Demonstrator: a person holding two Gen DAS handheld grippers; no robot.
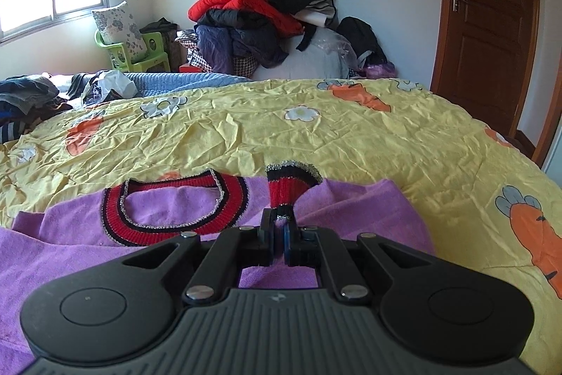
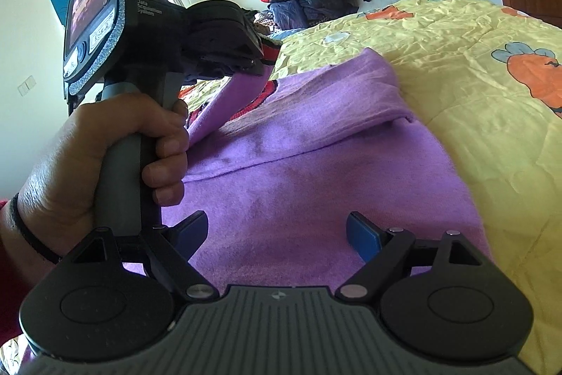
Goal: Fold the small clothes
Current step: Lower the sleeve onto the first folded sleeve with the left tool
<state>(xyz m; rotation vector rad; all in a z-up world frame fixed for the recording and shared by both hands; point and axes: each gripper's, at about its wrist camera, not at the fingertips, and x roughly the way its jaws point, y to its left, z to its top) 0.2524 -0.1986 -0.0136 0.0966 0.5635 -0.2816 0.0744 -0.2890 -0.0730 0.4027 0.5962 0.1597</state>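
Folding is only just getting under way: we are pinching the purple sweater's red striped cuff in the fully closed left tongs, carrying the sleeve over the body toward the neckline at ten o'clock. Our right tongs are hanging wide open and empty above the sweater on the bed; the remaining folds are still waiting.

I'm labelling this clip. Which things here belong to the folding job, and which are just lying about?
In the job:
purple sweater
its striped cuff, pinched by the left tongs
right tongs, open above the sweater

Lying about:
clothes pile
green chair
floral pillow
yellow bedspread
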